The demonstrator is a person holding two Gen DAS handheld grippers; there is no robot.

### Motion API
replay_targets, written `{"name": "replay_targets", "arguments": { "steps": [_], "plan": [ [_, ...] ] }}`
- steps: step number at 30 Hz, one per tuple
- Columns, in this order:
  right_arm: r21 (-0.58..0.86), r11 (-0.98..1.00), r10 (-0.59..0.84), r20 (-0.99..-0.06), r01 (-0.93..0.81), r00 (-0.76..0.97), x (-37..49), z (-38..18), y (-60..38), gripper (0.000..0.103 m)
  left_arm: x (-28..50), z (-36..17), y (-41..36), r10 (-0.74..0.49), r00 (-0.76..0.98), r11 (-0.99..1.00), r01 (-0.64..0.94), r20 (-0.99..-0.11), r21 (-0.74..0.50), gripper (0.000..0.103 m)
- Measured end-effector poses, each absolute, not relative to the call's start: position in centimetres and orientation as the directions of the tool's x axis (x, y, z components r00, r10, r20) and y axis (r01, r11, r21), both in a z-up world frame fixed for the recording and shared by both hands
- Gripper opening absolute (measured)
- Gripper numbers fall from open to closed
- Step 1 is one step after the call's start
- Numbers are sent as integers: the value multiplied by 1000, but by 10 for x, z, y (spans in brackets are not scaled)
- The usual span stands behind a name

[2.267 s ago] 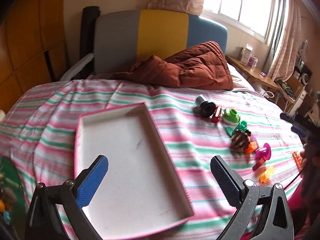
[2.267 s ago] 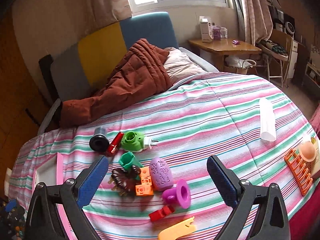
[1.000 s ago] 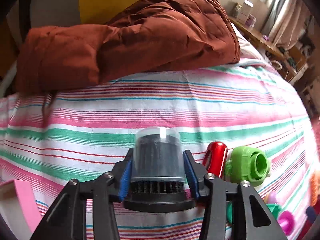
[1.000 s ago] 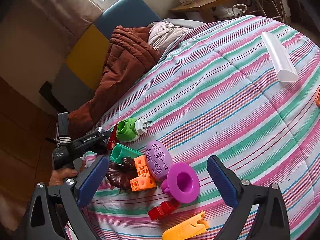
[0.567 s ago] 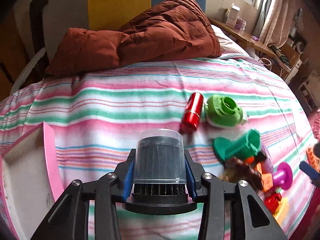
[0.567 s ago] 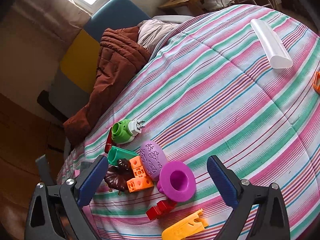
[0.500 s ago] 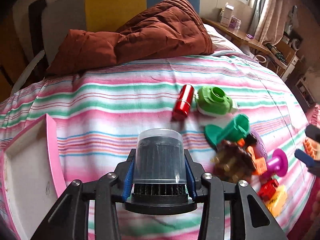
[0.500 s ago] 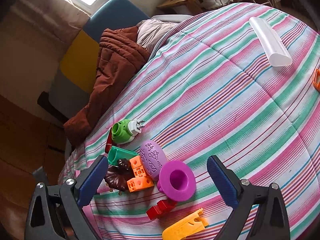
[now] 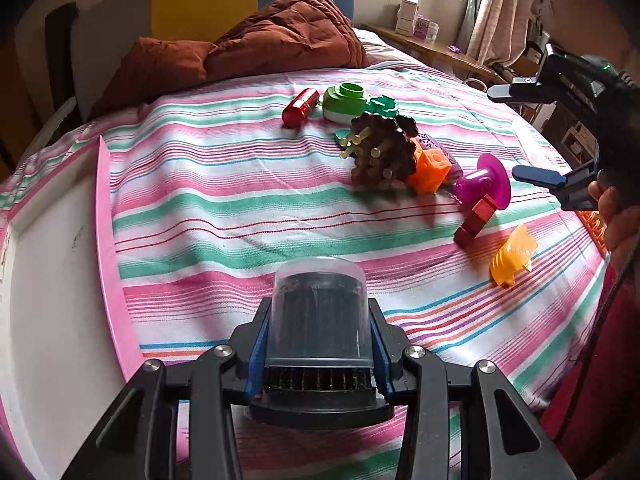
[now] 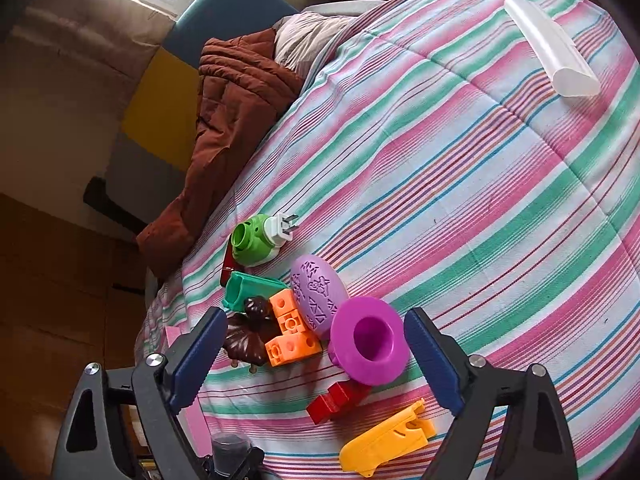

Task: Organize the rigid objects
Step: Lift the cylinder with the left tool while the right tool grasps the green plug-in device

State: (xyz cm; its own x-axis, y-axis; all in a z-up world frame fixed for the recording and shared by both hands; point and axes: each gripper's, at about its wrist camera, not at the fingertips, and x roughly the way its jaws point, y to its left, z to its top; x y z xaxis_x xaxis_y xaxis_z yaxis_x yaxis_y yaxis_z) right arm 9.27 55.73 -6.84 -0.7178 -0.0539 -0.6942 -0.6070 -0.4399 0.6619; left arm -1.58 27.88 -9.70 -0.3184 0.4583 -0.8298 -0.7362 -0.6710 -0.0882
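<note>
The left gripper (image 9: 318, 334) has its blue fingers (image 9: 258, 346) pressed against both sides of a dark ribbed canister under a clear cap (image 9: 318, 320), holding it upright above the striped bedspread (image 9: 240, 208) near the bed's front edge, just right of the pink rim of a white tray (image 9: 110, 240) that lies along the bed's left side. Toward the middle of the bed sits a cluster of toys — a red cylinder (image 9: 300, 107) lying beside a green round plug-in piece (image 9: 345, 102), a teal block (image 9: 384, 105) behind a dark brown spiky toy (image 9: 380, 152), an orange cube block (image 9: 432, 170), a purple oval piece (image 10: 318, 298) with cut-out shapes, a magenta funnel-shaped piece (image 9: 486, 184), a small red block (image 9: 476, 220) touching the funnel, and a yellow piece (image 9: 514, 256) nearest the front edge. The right gripper (image 10: 312, 356) hovers over this cluster with its fingers (image 10: 198, 354) spread wide but just now narrowing; the orange blocks and the magenta funnel lie between them in the wrist view, and the pads press on nothing. A white tube (image 10: 552, 52) lies well apart near the bed's far right side. A brown quilt (image 9: 248, 46) is bunched at the head of the bed. At the right edge of the left wrist view a hand (image 9: 618, 216) holds the right gripper.
</note>
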Motion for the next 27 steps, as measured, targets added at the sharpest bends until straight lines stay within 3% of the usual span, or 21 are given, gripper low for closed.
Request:
{"name": "replay_targets", "arguments": {
  "steps": [7, 13, 20, 27],
  "plan": [
    [602, -583, -84, -713, -546, -696, 72, -59, 532, 80, -21, -102, 279, 486, -321, -673, -731, -813, -114, 44],
    [550, -643, -106, -753, -533, -650, 56, -57, 522, 65, -20, -103, 278, 497, -323, -660, -743, -805, -110, 44],
    [338, -817, 7, -804, -466, -595, -8, -26, 517, 66, -21, -105, 279, 509, -323, -654, -748, -798, -115, 44],
    [63, -955, 75, -894, -288, -442, -96, -44, 510, 76, -26, -105, 277, 529, -294, -652, -741, -796, -159, 44]
  ]
}}
